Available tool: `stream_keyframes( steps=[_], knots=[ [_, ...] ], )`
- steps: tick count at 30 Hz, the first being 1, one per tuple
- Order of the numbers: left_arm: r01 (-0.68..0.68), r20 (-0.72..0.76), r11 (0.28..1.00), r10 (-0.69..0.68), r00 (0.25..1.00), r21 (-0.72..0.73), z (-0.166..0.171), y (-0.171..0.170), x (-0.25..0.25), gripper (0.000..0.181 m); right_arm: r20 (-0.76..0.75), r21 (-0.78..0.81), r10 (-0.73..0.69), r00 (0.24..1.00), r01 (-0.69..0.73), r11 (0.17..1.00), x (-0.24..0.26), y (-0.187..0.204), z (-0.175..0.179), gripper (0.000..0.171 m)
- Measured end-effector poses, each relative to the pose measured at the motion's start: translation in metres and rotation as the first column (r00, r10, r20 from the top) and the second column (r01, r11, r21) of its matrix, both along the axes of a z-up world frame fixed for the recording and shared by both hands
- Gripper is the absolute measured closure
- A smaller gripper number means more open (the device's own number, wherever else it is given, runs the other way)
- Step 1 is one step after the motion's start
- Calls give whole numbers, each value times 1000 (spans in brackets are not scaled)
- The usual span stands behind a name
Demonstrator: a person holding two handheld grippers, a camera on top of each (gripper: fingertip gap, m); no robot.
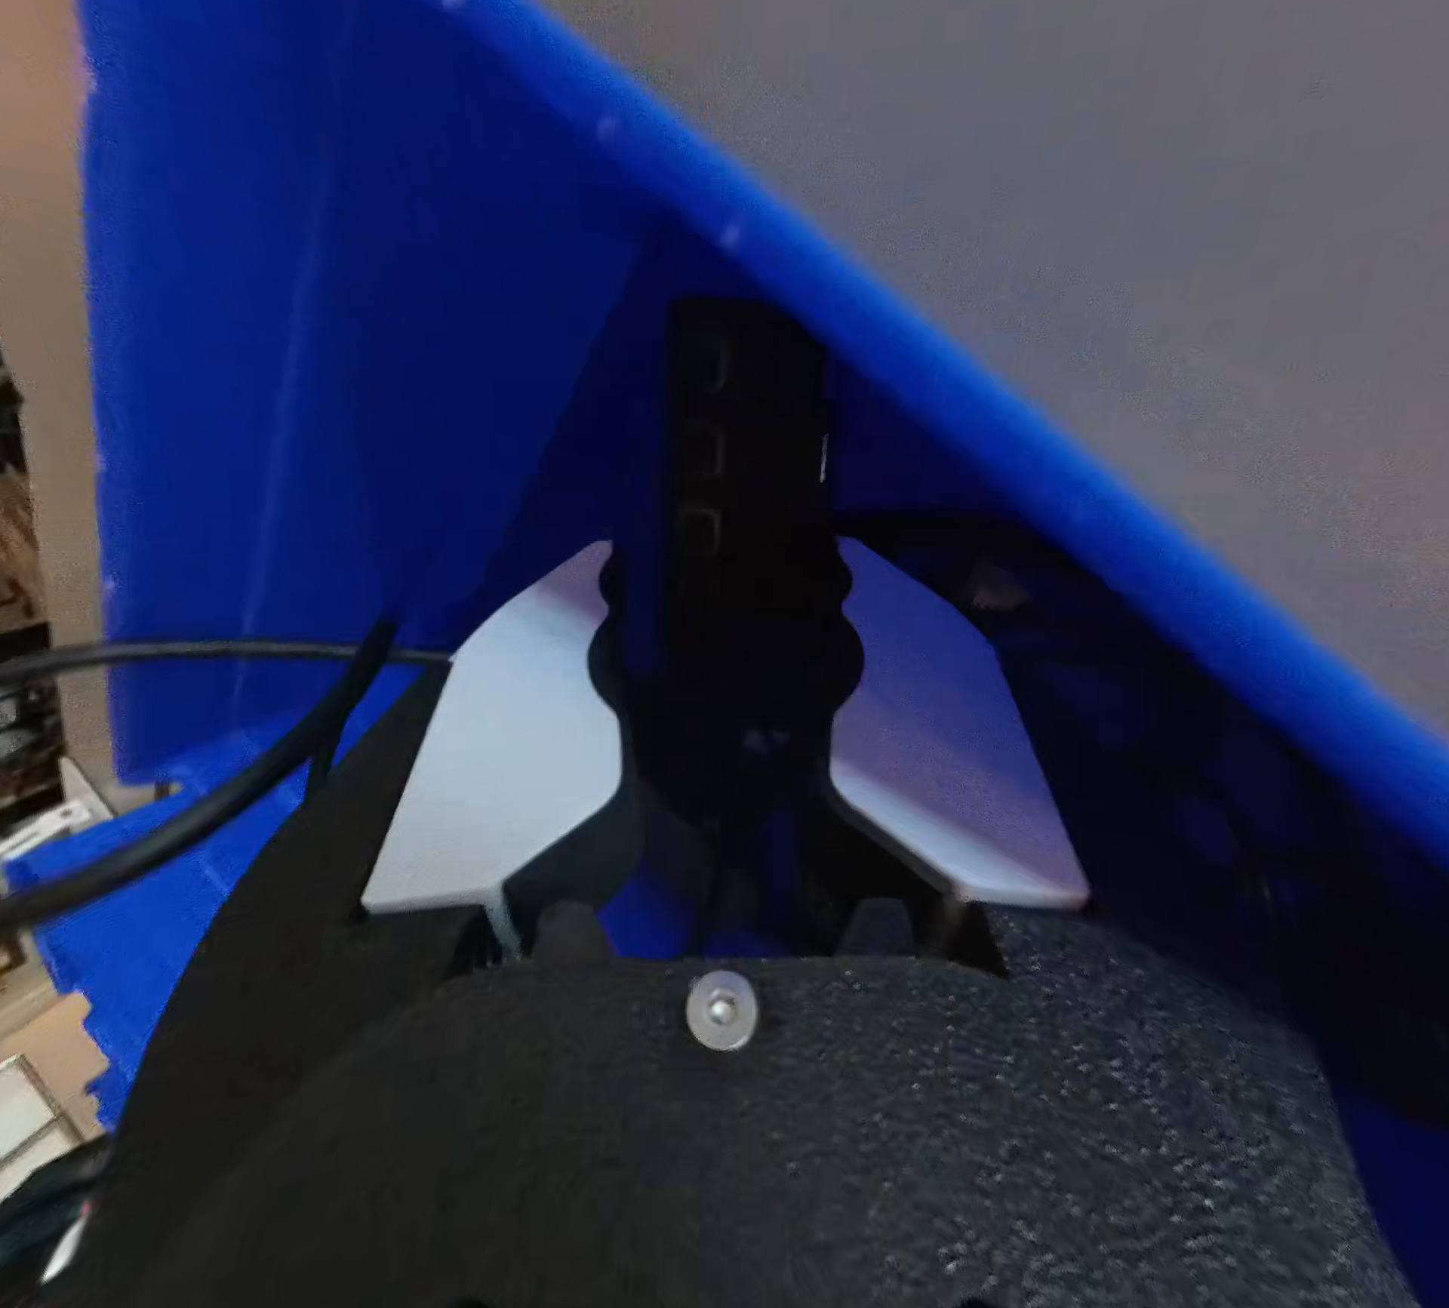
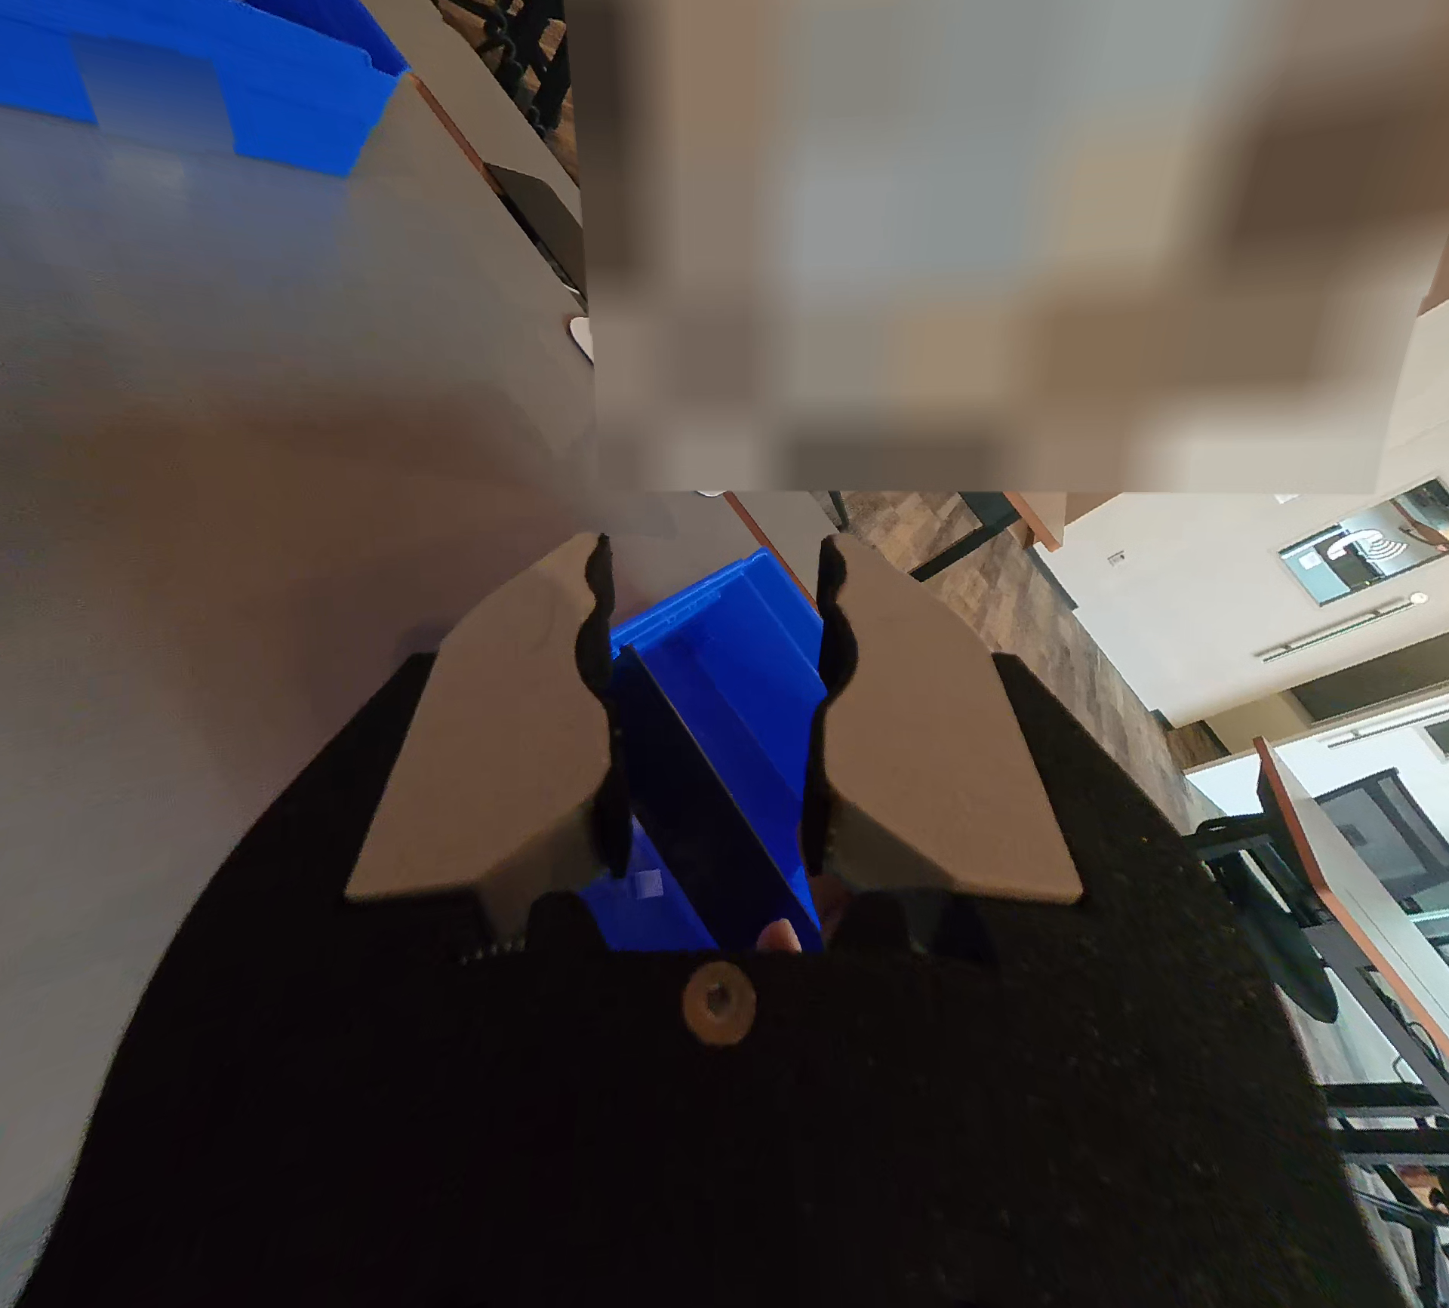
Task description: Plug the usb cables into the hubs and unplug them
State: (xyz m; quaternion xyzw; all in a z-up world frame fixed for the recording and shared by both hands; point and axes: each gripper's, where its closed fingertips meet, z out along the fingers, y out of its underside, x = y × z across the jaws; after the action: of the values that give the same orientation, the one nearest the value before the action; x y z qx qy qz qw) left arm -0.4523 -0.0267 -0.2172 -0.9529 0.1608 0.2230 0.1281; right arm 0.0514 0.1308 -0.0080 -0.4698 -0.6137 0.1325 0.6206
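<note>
In the left wrist view my left gripper (image 1: 725,557) is shut on a long black USB hub (image 1: 745,423). The hub stands out forward between the fingers, with a row of ports along its left face. It is held inside a blue bin (image 1: 314,329). A black cable (image 1: 196,651) runs in from the left edge to the left finger; where it ends is hidden. In the right wrist view my right gripper (image 2: 713,553) is open and empty. It hangs above a small blue bin (image 2: 729,643) with a dark divider. No cable or plug shows in this view.
A grey table (image 2: 235,329) lies under both bins. A second, larger blue bin (image 2: 196,55) with dark items in it stands at the upper left of the right wrist view. Desks and office chairs (image 2: 1286,917) stand on the floor at the right. Some 55 cm of space lies between my two pairs of fingers.
</note>
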Motion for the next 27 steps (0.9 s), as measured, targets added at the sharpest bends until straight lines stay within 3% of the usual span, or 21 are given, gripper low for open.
stream_keyframes(
  steps=[16,20,23,27],
  knots=[
    [-24,183,994,43,982,-105,-15,14,1,139,42,9,-4,999,4,1000,-3,3,-9,121],
    [-84,205,996,76,976,30,-6,12,-3,139,38,9,-4,999,4,1000,-1,4,-8,120],
    [-126,255,972,73,964,198,20,11,-1,139,31,7,-5,1000,5,1000,0,4,-7,120],
    [-173,282,865,38,959,470,75,6,3,140,31,6,0,1000,0,1000,-2,3,-7,121]
  ],
)
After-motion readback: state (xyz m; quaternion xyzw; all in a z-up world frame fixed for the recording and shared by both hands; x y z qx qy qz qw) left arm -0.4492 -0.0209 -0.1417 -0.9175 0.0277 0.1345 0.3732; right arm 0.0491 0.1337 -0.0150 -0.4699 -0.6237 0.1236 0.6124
